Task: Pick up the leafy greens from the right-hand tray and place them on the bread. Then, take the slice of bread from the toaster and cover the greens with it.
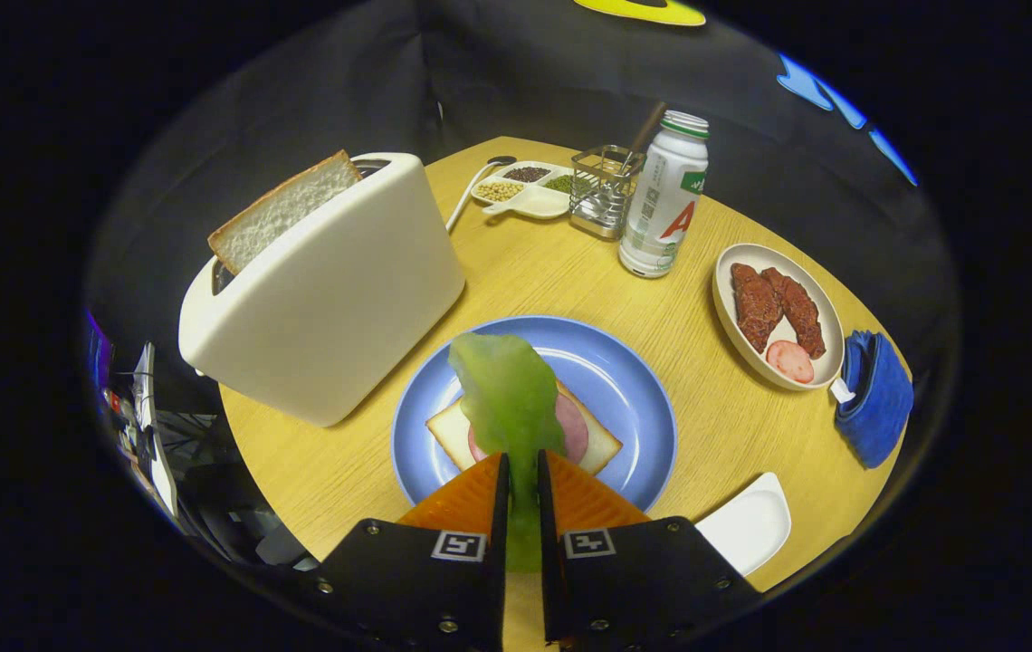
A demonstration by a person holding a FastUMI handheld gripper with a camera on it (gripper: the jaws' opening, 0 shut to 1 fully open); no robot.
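Note:
My gripper (523, 466) is shut on a green leaf (507, 398), which sticks out ahead of the fingers and hangs over the blue plate (629, 380). On that plate lies a slice of bread (602, 444) topped with a round of pink ham (573, 426); the leaf hides much of both. To the left of the plate stands a white toaster (335, 290), and a slice of bread (285, 210) pokes up out of its slot.
On the round wooden table (715, 426), beyond the plate, are a white bottle (664, 195), a wire holder (605, 188) and a divided dish of seeds (525, 188). To the right sit a beige tray of meat (778, 312), a blue cloth (876, 398) and a small white dish (747, 523).

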